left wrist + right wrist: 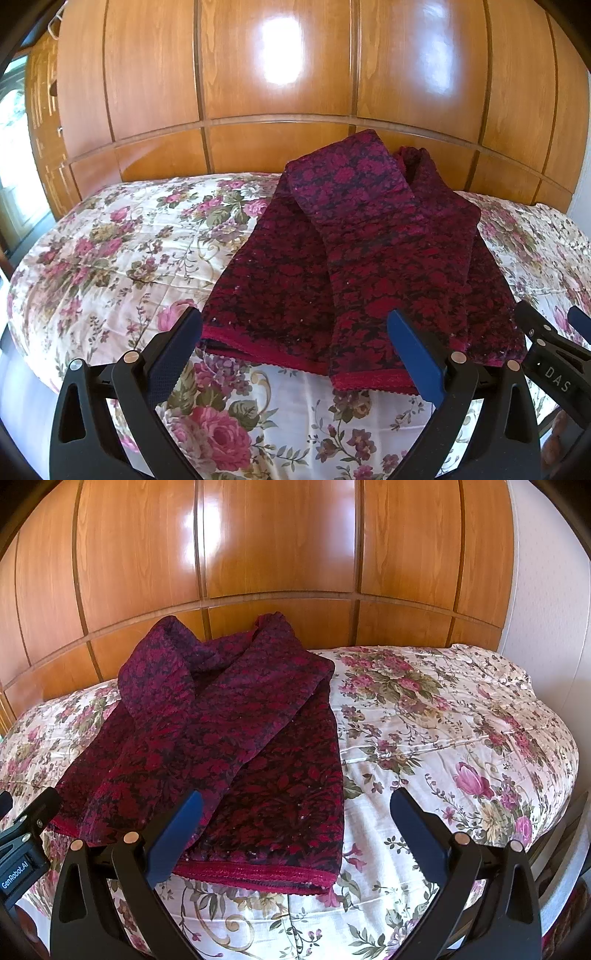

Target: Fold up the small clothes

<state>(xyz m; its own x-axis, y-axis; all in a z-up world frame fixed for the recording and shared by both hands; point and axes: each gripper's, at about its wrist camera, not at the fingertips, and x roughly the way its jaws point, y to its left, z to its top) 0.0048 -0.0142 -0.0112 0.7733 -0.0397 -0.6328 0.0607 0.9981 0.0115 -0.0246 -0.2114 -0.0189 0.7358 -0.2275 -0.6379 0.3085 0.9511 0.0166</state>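
Blue-padded fingers [415, 354] of the left hand-held gripper [295, 343] stand wide apart, holding nothing, low over the near hem of the garment [332, 266]; the left pad sits at its near-left corner, the right pad over the folded strip. Garment, dark red floral knit, lies on the bed [110, 251] before the wardrobe [277, 74], both sleeves already laid across the body; judged partly folded, the lengthwise fold remaining. In the right wrist view, the right hand-held gripper [295, 819] is likewise spread and empty, poised level above the garment's [229, 746] near-right corner, one finger over cloth, the other over bare bed [461, 738]. Both appear aimed at the hem for a joint pickup.
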